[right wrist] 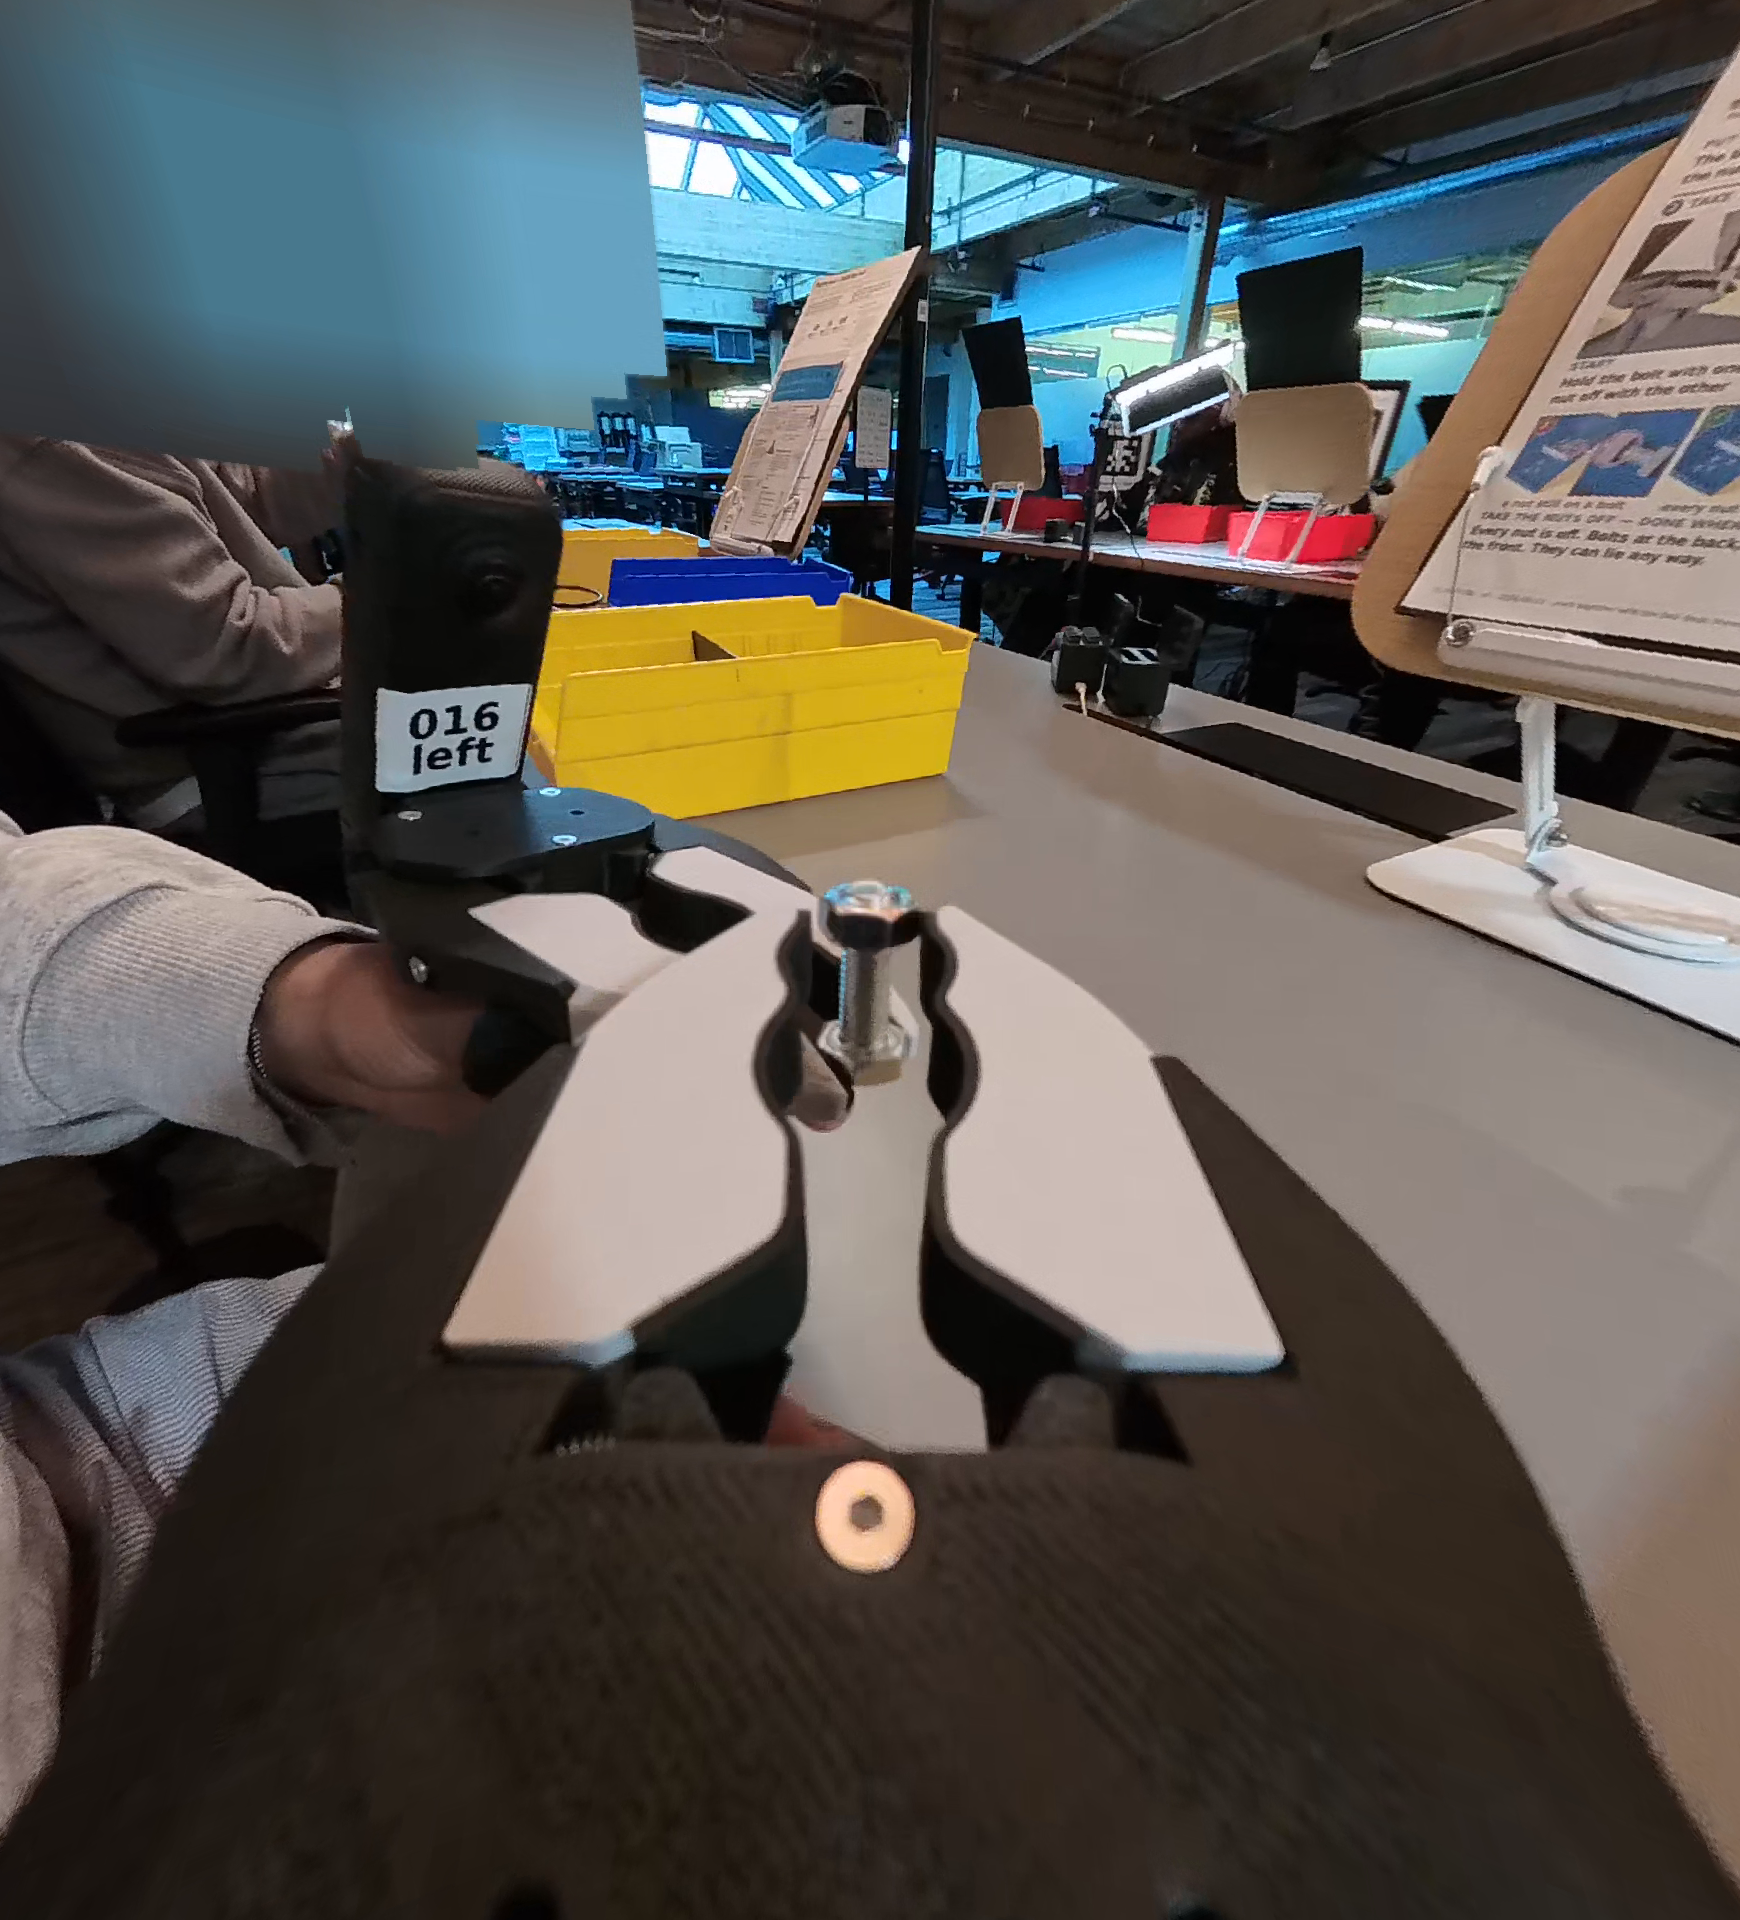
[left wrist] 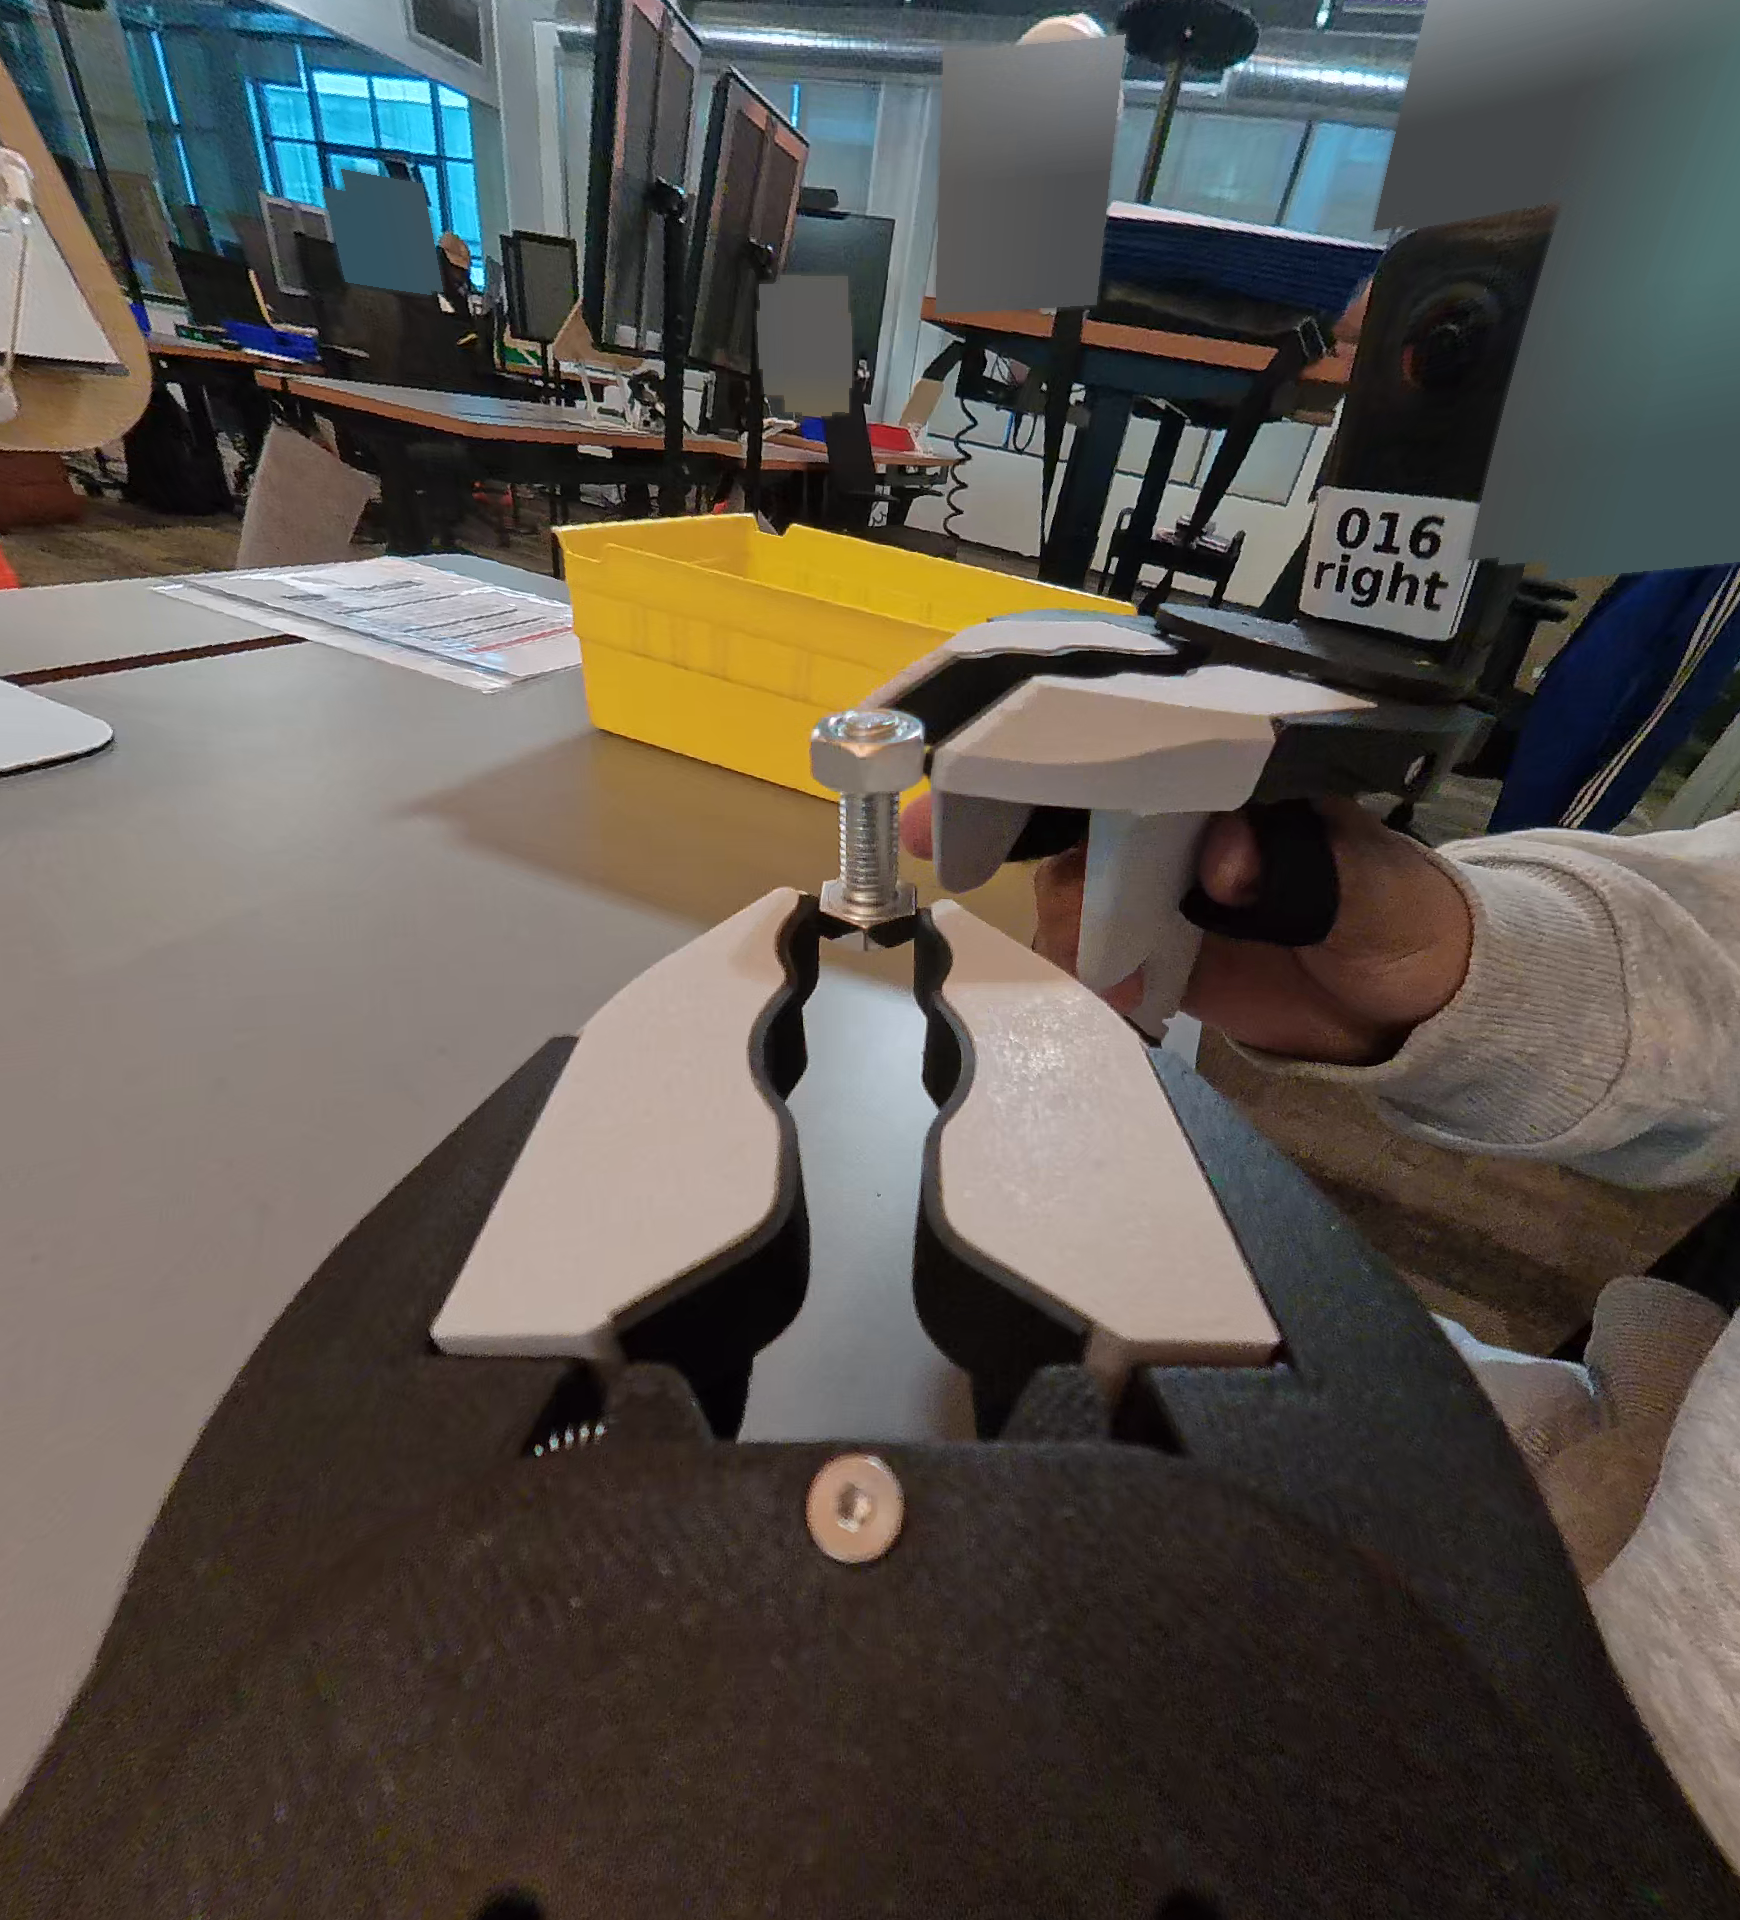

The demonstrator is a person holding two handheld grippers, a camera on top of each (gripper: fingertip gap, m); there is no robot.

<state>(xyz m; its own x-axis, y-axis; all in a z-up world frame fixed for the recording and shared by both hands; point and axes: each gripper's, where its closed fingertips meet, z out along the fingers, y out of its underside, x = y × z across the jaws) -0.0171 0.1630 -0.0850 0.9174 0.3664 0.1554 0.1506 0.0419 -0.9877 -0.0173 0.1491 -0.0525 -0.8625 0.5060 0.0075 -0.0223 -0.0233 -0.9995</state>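
Observation:
A silver bolt (left wrist: pixel 868 831) stands upright above the grey table (left wrist: pixel 222 883), head down. My left gripper (left wrist: pixel 864 925) is shut on its hex head. A silver nut (left wrist: pixel 866 748) sits at the top of the thread. My right gripper (left wrist: pixel 910 740) comes in from the right, level with the nut, with its tips closed on it. In the right wrist view my right gripper (right wrist: pixel 868 925) has the nut (right wrist: pixel 866 906) between its tips. The bolt shaft (right wrist: pixel 864 987) runs down to the head (right wrist: pixel 866 1047), which is held by the left gripper below.
A yellow divided bin (left wrist: pixel 741 644) stands just behind the bolt and also shows in the right wrist view (right wrist: pixel 752 707). An instruction board on a white stand (right wrist: pixel 1572 914) is at the right. A laminated sheet (left wrist: pixel 398 613) lies far left. Sleeved hands (left wrist: pixel 1313 935) hold both grippers. My two grippers' fingertips are within a few centimetres of each other.

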